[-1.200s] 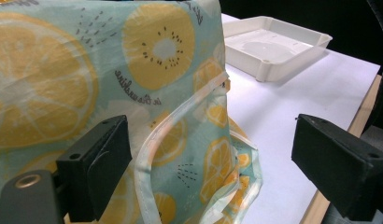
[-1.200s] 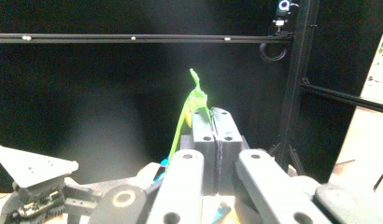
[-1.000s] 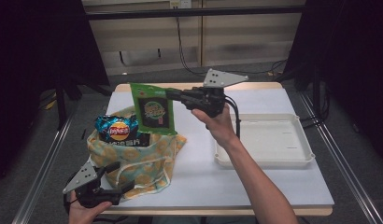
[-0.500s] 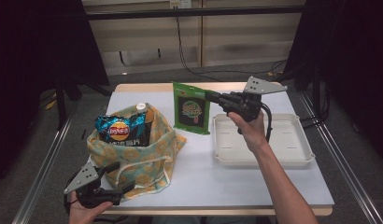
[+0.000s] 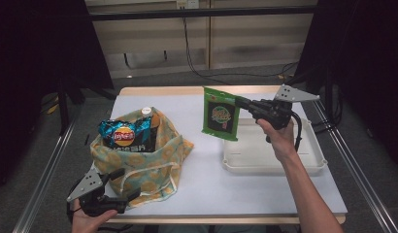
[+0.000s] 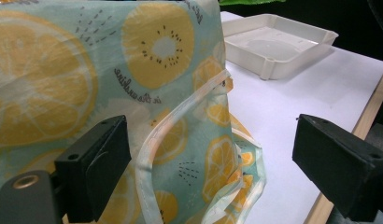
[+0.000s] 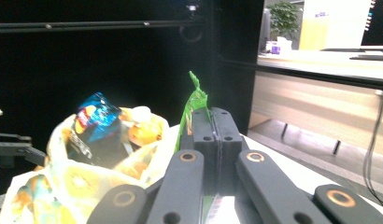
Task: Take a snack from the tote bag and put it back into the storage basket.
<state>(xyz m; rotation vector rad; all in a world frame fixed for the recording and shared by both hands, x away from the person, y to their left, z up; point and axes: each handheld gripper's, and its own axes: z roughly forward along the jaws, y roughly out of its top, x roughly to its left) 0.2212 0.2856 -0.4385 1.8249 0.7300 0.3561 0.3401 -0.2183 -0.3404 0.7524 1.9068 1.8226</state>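
One item out of the sack, at least two more to go, and nothing in the tray yet, judging by the layout. Starting with the white table (image 5: pixel 202 184): carries the whole job, sack at its left, tray at its right, the two well apart. Next, the lemon-print cloth bag (image 5: pixel 139 165): slumps open-mouthed, partly loaded, one handle loop trailing toward the near edge. Has the left gripper (image 5: pixel 125 184) at its near corner, jaws spread wide in the left gripper view, with the handle and a fold of cloth (image 6: pixel 180 140) between them but not pinched; looks placed to steady the sack rather than lift it. Then the shallow white tray (image 5: pixel 245 160): sits bare, apparently the drop-off spot. Over its near-left corner hangs the green snack pouch (image 5: pixel 220 114), upright in mid-air, touching neither tray nor table. Clamped by its top right edge in the right gripper (image 5: pixel 238 102), jaws pressed tight together on the foil in the right gripper view (image 7: pixel 195 100). Left to do for this pouch, by this reading: lower into the tray and let go. Smaller again, the blue chip packet (image 5: pixel 125 136): pokes out of the sack's mouth, untouched. Smallest, a white bottle cap (image 5: pixel 146 110) just behind it, also in the sack and waiting.
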